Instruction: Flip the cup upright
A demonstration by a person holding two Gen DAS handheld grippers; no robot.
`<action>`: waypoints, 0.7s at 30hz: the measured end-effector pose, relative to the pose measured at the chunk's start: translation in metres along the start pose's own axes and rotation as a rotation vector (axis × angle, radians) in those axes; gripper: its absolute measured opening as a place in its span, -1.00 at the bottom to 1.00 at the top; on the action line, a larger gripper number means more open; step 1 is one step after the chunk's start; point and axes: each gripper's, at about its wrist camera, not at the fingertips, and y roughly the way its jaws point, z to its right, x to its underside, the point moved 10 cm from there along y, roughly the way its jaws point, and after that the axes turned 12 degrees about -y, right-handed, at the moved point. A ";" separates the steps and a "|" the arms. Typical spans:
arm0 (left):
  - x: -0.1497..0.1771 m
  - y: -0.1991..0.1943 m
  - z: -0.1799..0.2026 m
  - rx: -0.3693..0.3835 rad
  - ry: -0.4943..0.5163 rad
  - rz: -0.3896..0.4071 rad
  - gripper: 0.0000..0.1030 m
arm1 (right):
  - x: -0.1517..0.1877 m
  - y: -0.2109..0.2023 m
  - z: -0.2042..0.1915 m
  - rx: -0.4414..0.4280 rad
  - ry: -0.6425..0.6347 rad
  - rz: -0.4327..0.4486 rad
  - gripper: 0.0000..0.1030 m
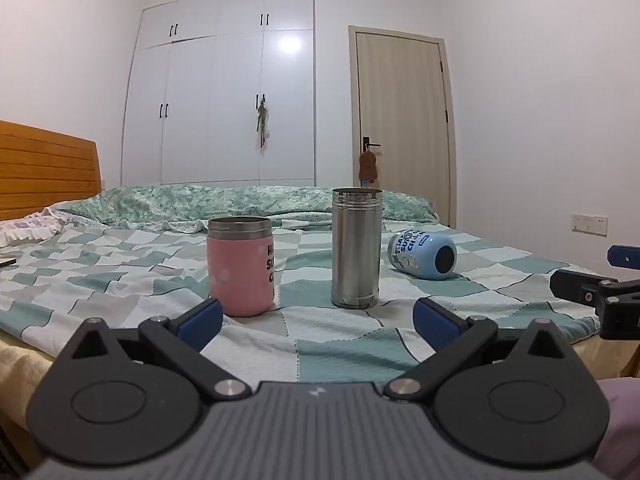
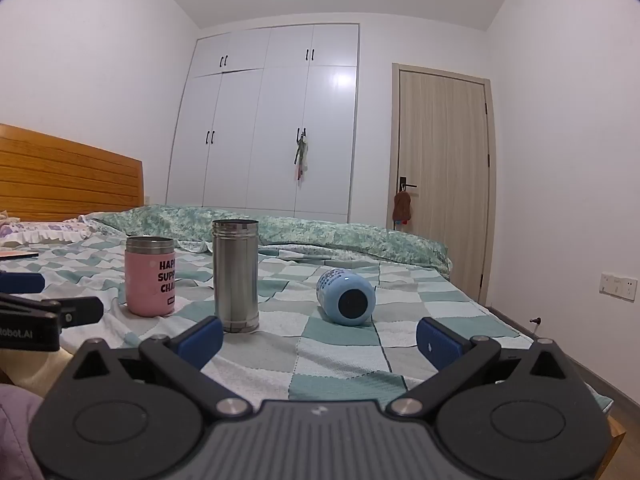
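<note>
A light blue cup (image 1: 423, 255) lies on its side on the checked bedspread (image 1: 340, 344), its base turned toward me; it also shows in the right wrist view (image 2: 347, 297). A pink cup (image 1: 241, 266) (image 2: 151, 276) and a tall steel cup (image 1: 356, 247) (image 2: 235, 275) stand upright to its left. My left gripper (image 1: 318, 320) is open and empty, short of the pink and steel cups. My right gripper (image 2: 319, 336) is open and empty, short of the blue cup, which lies between its fingers' lines of sight.
The bed has a wooden headboard (image 1: 44, 164) at left and a folded green quilt (image 1: 240, 200) at the back. A white wardrobe (image 1: 224, 104) and a door (image 1: 402, 120) stand behind. The right gripper's body (image 1: 600, 292) shows at the left view's right edge.
</note>
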 end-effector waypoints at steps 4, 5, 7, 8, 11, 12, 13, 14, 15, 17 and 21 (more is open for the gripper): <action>0.000 0.000 0.000 -0.001 0.004 0.002 1.00 | 0.000 0.000 0.000 0.000 -0.001 0.000 1.00; 0.000 0.000 0.000 -0.002 0.006 0.002 1.00 | 0.000 0.000 0.000 0.000 -0.001 0.000 1.00; 0.000 0.000 0.000 -0.002 0.007 0.003 1.00 | 0.000 0.000 0.000 0.000 -0.001 0.000 1.00; 0.000 0.000 0.000 -0.001 0.006 0.004 1.00 | 0.000 0.000 0.000 0.000 -0.001 0.000 1.00; 0.000 0.000 -0.001 -0.001 0.007 0.004 1.00 | 0.000 0.000 0.000 0.000 -0.002 0.000 1.00; 0.000 0.000 -0.001 -0.002 0.007 0.005 1.00 | 0.000 0.000 0.000 0.000 -0.002 0.000 1.00; -0.002 -0.001 0.001 -0.001 0.007 0.005 1.00 | 0.000 0.000 0.000 0.001 -0.002 0.000 1.00; -0.003 -0.002 0.004 -0.001 0.008 0.005 1.00 | 0.000 0.000 0.000 0.001 -0.002 0.001 1.00; -0.004 -0.002 0.004 -0.002 0.008 0.006 1.00 | 0.000 0.000 0.000 0.001 -0.002 0.001 1.00; -0.002 -0.001 0.003 -0.001 0.008 0.006 1.00 | 0.000 0.000 0.000 0.000 -0.002 0.000 1.00; -0.003 0.000 0.003 -0.001 0.009 0.006 1.00 | 0.000 0.000 0.000 0.000 -0.002 0.001 1.00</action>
